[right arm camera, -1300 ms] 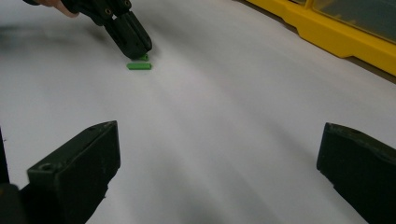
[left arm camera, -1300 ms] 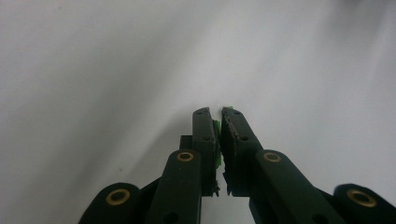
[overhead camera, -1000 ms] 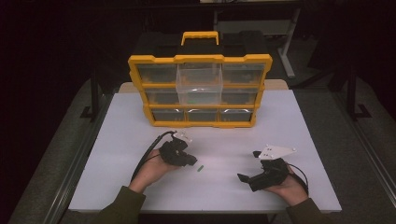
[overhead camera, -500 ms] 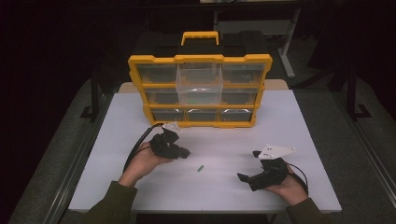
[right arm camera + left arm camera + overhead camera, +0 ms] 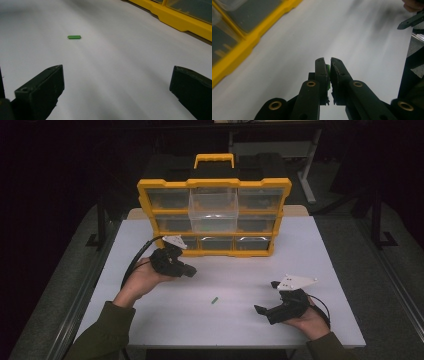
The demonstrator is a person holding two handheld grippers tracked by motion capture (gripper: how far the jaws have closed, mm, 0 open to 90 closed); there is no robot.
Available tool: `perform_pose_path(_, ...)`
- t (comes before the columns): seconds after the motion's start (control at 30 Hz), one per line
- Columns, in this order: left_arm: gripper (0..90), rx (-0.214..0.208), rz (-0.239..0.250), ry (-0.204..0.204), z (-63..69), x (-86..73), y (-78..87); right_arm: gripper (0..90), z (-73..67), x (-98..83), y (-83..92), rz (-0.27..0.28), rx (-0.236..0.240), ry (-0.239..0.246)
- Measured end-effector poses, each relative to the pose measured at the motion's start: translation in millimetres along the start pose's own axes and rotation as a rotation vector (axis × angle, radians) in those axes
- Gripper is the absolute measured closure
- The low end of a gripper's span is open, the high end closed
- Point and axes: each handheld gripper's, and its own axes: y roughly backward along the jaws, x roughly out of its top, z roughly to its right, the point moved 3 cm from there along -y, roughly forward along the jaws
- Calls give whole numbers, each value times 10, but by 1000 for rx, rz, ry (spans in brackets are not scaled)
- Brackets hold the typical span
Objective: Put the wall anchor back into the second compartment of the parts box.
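White table [image 5: 330,270] bears yellow organizer [image 5: 215,215] and green piece [image 5: 214,300].

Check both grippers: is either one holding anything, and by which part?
The left gripper pinches a small green piece flat between its jaws; which part is hidden. The right gripper is open and holds nothing.

The white table [image 5: 330,250] is seen from above the person's side in the high view, looking forward and down toward the yellow organizer [image 5: 215,215]. Close to the surface, the tabletop is skimmed along the jaws in both gripper views. The organizer's yellow edge [image 5: 249,47] [image 5: 180,22] is shared by all three.
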Motion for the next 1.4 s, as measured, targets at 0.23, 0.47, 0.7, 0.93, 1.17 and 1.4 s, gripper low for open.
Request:
perform_pose_path(0.23, 844, 10, 20, 2, -73, 133, 236, 0, 1, 1, 4, 2, 0, 2)
perform_pose_path(0.47, 844, -3, 45, 5, -108, 261, 430, 0, 0, 1, 8, 3, 0, -2)
perform_pose_path(0.7, 844, -6, 66, 10, -136, 373, 629, 0, 0, 2, 7, 3, 2, -3)
perform_pose_path(0.93, 845, -1, 80, -3, -150, 508, 842, 0, -3, 2, 6, 2, 1, -8)
perform_pose_path(1.17, 845, 23, 79, -19, -155, 672, 1054, 0, -2, 1, 4, 3, 1, -4)
perform_pose_path(1.4, 845, 60, 82, -43, -126, 895, 1284, 0, -1, 2, 4, 3, 0, -5)
